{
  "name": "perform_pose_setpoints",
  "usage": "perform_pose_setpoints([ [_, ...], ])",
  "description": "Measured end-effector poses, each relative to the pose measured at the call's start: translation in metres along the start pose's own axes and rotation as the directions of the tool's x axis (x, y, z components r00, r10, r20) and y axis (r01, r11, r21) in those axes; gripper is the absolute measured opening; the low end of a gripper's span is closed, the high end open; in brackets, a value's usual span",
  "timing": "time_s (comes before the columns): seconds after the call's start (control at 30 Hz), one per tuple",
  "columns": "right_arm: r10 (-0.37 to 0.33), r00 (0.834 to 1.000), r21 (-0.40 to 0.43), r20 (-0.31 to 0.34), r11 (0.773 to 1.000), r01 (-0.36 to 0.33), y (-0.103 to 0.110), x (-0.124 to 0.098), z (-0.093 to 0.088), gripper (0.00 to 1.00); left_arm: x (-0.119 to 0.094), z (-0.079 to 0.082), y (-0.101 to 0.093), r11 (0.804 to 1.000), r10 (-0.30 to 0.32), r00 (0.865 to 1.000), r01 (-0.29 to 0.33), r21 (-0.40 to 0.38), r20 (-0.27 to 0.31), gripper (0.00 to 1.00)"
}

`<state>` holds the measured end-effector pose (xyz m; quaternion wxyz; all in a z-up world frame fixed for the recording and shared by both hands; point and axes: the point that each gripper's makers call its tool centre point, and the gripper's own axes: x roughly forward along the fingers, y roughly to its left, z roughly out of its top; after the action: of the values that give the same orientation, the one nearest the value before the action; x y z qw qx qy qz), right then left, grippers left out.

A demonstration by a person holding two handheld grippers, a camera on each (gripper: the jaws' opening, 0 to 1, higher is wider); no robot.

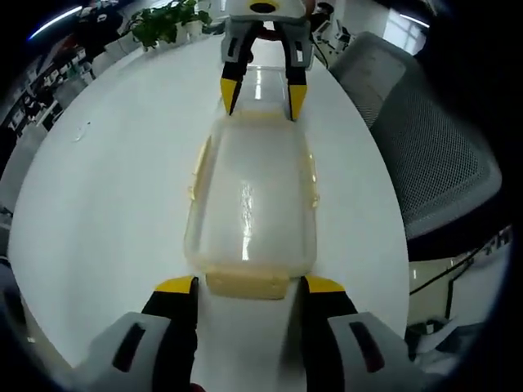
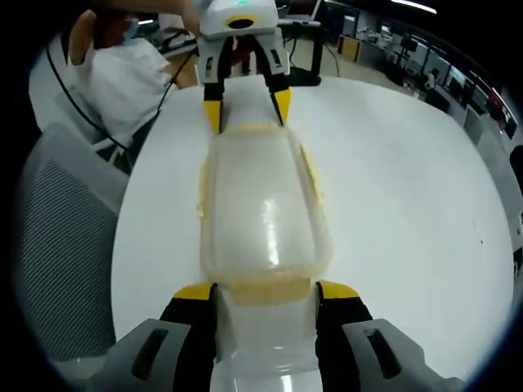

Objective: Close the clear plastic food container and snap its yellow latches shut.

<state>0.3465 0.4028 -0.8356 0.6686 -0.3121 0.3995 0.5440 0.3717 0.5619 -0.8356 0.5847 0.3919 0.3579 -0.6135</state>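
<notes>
Round white table (image 1: 106, 204) in an open office, both grippers' jaws spread around container (image 1: 249, 204) ends.

We could read no text, label, brand, number or sign in either view. The clear container (image 1: 249, 208) on the white table (image 1: 106, 204) carried no print that we could make out, and its yellow latches (image 1: 247, 283) were plain. In the right gripper view, the office fittings at about one o'clock were too small and blurred for us to read anything on them.
</notes>
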Motion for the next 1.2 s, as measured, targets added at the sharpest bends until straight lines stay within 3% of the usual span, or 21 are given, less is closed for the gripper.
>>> perform_pose_setpoints([
  [0.17,0.003,1.000,-0.021,-0.017,1.000,-0.003,0.000,0.001,0.000,0.42,0.003,-0.002,-0.001,0.999,-0.010,1.000,0.011,0.037,-0.022,0.39],
  [0.27,-0.009,0.999,-0.062,-0.037,0.998,0.006,0.000,0.002,-0.002,0.39,0.004,-0.002,0.000,0.999,-0.014,1.000,0.015,0.042,-0.022,0.39],
  [0.6,-0.018,0.998,-0.065,-0.065,0.998,0.014,-0.002,0.001,-0.003,0.38,0.004,-0.001,0.000,0.999,-0.017,1.000,0.018,0.038,-0.018,0.38],
  [0.83,-0.001,0.999,-0.062,-0.045,0.998,-0.002,-0.004,-0.002,-0.001,0.38,0.003,-0.001,0.001,0.999,-0.012,0.999,0.013,0.032,-0.030,0.37],
  [1.2,0.020,1.000,-0.057,-0.009,0.998,-0.021,-0.004,-0.011,0.006,0.37,-0.007,0.002,0.000,1.000,-0.014,1.000,0.014,0.007,0.007,0.36],
])
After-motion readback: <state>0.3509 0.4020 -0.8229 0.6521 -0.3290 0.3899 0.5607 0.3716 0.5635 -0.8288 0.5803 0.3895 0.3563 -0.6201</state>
